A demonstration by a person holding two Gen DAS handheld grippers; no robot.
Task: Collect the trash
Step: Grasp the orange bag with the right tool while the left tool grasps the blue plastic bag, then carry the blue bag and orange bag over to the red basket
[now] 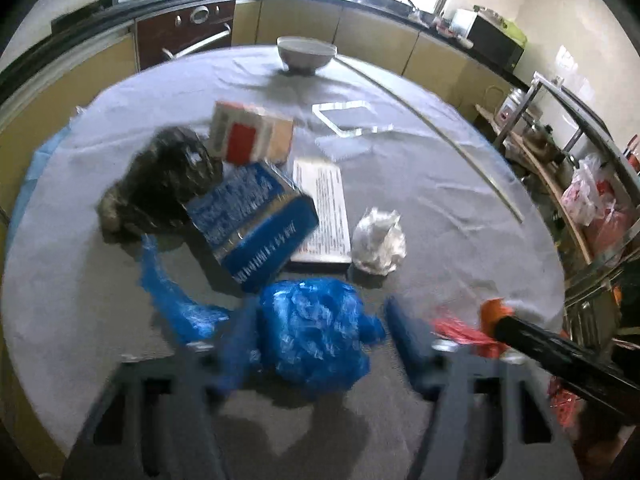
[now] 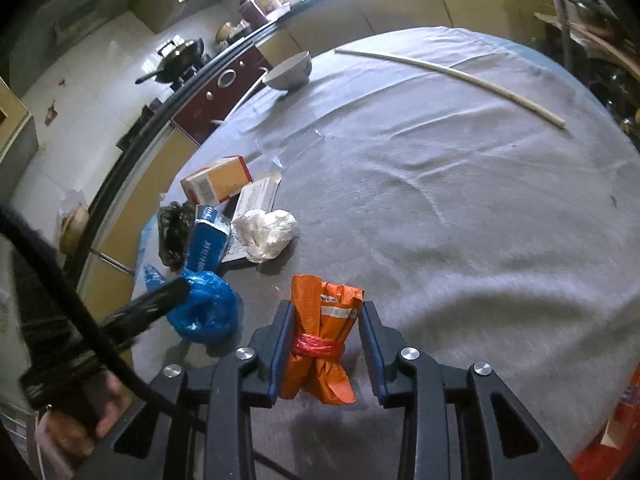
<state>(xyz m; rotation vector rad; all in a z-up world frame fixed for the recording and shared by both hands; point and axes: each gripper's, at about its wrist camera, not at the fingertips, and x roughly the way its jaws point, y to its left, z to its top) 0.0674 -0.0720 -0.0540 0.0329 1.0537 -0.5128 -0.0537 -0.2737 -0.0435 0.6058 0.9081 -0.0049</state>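
A crumpled blue plastic bag [image 1: 312, 344] lies on the grey-clothed round table [image 1: 460, 208] and fills the gap of my left gripper [image 1: 320, 320], pad to pad; the picture is blurred. My right gripper [image 2: 326, 312] is shut on an orange packet [image 2: 324, 320] tied with red string, standing on the cloth. That packet [image 1: 494, 312] also shows at the right of the left wrist view. Behind lie a blue box [image 1: 256, 224], a beige and red box [image 1: 252, 136], a black crumpled bag [image 1: 164, 184], a white paper ball [image 1: 378, 240] and a printed leaflet [image 1: 326, 208].
A white bowl [image 1: 306, 54] stands at the table's far edge. A long pale stick [image 2: 452, 72] lies across the far right of the cloth. Kitchen cabinets [image 1: 372, 36] curve behind the table, and a metal rack [image 1: 560, 152] with bags stands to the right.
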